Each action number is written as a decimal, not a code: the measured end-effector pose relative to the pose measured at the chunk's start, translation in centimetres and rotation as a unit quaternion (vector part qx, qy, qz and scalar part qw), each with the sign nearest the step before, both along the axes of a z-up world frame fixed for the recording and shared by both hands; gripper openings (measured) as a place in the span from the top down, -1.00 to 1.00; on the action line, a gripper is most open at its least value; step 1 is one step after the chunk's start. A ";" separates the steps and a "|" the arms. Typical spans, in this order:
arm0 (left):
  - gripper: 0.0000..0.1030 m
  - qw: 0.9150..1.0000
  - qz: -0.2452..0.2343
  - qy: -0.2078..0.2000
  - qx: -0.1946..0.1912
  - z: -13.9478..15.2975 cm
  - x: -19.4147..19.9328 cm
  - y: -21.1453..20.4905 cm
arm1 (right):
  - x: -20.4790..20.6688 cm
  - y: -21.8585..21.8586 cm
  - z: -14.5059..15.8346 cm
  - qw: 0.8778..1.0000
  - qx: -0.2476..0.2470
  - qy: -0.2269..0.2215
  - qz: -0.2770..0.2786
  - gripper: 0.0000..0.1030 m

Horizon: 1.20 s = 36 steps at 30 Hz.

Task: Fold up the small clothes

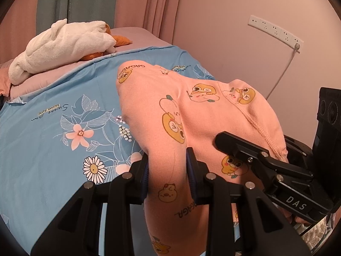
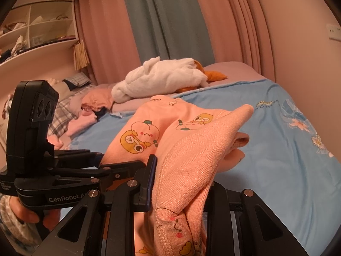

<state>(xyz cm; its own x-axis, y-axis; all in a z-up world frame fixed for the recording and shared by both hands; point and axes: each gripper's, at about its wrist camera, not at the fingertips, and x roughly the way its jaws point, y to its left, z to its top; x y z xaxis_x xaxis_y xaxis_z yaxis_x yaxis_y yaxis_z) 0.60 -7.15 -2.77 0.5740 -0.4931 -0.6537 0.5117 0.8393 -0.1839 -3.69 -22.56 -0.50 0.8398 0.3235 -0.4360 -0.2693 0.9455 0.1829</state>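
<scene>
A small pink garment point(image 1: 191, 115) printed with yellow cartoon figures hangs lifted over the blue floral bedsheet point(image 1: 53, 128). My left gripper point(image 1: 167, 175) is shut on a thick fold of it. My right gripper point(image 1: 245, 147) enters from the right in the left wrist view, its fingers against the garment's seamed edge. In the right wrist view my right gripper point(image 2: 181, 183) is shut on the bunched hem of the garment point(image 2: 191, 149), and its right finger is hidden by the cloth. My left gripper point(image 2: 93, 164) grips the same garment at the left.
A white plush toy with orange parts point(image 2: 162, 79) lies on a pink blanket at the bed's far side. A heap of other clothes point(image 2: 85, 111) lies at the left. Shelves point(image 2: 36, 32) and curtains stand behind. A wall socket strip with a cable point(image 1: 277, 29) is at the right.
</scene>
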 end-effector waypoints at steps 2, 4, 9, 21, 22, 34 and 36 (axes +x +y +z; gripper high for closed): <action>0.41 1.000 0.000 0.001 0.002 -0.1 0.3 -0.2 | 0.3 -0.1 -0.1 1.000 0.000 0.002 -0.001 0.46; 0.41 1.000 0.000 0.003 0.002 -0.3 0.6 -0.3 | 0.5 -0.1 -0.2 1.000 -0.001 0.004 -0.002 0.46; 0.41 1.000 0.000 0.009 0.003 -0.8 1.3 -0.6 | 1.2 -0.2 -0.5 1.000 -0.001 0.009 -0.004 0.46; 0.41 1.000 0.002 0.017 0.012 -2.1 3.5 -1.1 | 3.4 -0.6 -1.5 1.000 -0.003 0.025 -0.005 0.46; 0.41 1.000 0.002 0.017 0.013 -2.2 3.6 -1.2 | 3.6 -0.7 -1.6 1.000 -0.002 0.026 -0.005 0.46; 0.41 0.999 0.001 0.029 0.017 -3.5 5.9 -2.0 | 5.9 -1.3 -2.6 0.999 -0.005 0.040 -0.009 0.46; 0.41 0.999 0.001 0.031 0.018 -3.7 6.2 -2.1 | 6.3 -1.4 -2.7 0.999 -0.005 0.042 -0.009 0.46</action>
<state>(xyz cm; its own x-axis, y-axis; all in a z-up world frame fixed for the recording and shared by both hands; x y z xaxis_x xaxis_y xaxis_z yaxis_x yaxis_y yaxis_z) 6.85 -9.28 -6.48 0.5331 -0.4675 -0.7052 0.4991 0.8468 -0.1840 2.58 -23.98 -3.21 0.8059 0.3037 -0.5083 -0.2364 0.9521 0.1940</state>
